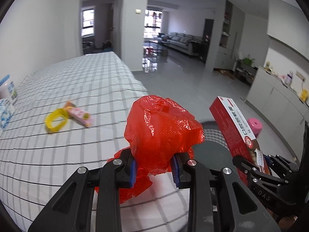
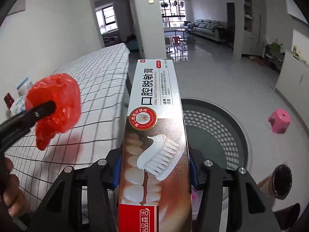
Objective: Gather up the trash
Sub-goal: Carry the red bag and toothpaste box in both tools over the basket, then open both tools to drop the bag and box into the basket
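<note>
The left hand-held gripper (image 1: 154,171) pinches a crumpled red plastic bag (image 1: 164,127) between its blue pads, holding it above the near right edge of the desk (image 1: 87,81) with its checked cloth. The right hand-held gripper (image 2: 155,171) clamps a toothpaste box (image 2: 154,116) by its lower part, and the box stands up and forward, its far end over the rim of the dark perforated bin (image 2: 222,119) on the floor just right of the desk.

The step in hand appears to be dropping both pieces into the bin. To do it well, carry each piece over the bin's middle before letting go, tip the long box end-down so it cannot catch the rim, and lower the light bag close in, since it may drift.

A yellow ring (image 1: 56,120) and a pink wrapper (image 1: 81,116) lie together on the desk, farther left, not yet collected.
</note>
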A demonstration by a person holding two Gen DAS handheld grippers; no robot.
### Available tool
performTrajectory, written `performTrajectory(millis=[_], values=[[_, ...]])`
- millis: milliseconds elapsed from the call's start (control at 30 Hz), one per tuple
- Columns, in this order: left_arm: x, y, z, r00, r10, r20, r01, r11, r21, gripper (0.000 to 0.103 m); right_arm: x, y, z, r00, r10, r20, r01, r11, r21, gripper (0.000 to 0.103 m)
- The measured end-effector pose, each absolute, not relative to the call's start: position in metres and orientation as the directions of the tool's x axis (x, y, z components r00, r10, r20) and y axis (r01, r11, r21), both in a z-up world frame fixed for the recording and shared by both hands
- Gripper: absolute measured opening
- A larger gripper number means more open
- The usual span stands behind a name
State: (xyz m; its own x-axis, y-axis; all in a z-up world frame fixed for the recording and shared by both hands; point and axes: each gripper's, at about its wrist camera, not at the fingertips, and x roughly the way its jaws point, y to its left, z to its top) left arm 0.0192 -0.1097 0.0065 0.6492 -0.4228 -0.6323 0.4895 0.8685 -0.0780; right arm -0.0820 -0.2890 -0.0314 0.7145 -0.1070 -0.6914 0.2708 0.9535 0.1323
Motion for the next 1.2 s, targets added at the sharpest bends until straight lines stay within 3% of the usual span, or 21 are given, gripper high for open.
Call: performTrajectory(millis=[300, 767, 867, 933, 1000, 1200], values=[[0.004, -0.178, -0.008, 0.563, -0.477, -0.675, 0.583, 0.808, -0.085, 0.028, -0.104, -0.328, -0.045, 0.664, -0.109, -0.739, 0.302, 0.944, 0.132, 0.051], [0.006, -0.23, -0.041, 0.487, -0.459, -0.743, 0.631, 0.773, -0.064, 0.031, -0.102, -0.364, -0.071, 0.607, -0.074, -0.791, 0.349, 0.919, 0.182, 0.051], [0.004, -0.233, -0.042, 0.485, -0.455, -0.747, 0.633, 0.772, -0.059, 0.038, -0.103, -0.368, -0.071, 0.615, -0.071, -0.785, 0.355, 0.914, 0.195, 0.051], [0.004, -0.234, -0.041, 0.488, -0.454, -0.745, 0.632, 0.773, -0.057, 0.056, -0.104, -0.371, -0.07, 0.623, -0.076, -0.779, 0.36, 0.912, 0.198, 0.051], [0.001, -0.233, -0.039, 0.501, -0.454, -0.737, 0.629, 0.776, -0.05, 0.062, -0.105, -0.376, -0.071, 0.626, -0.079, -0.776, 0.364, 0.909, 0.201, 0.051], [0.0, -0.232, -0.039, 0.501, -0.451, -0.738, 0.626, 0.778, -0.05, 0.065, -0.109, -0.378, -0.068, 0.641, -0.081, -0.763, 0.368, 0.905, 0.212, 0.053]])
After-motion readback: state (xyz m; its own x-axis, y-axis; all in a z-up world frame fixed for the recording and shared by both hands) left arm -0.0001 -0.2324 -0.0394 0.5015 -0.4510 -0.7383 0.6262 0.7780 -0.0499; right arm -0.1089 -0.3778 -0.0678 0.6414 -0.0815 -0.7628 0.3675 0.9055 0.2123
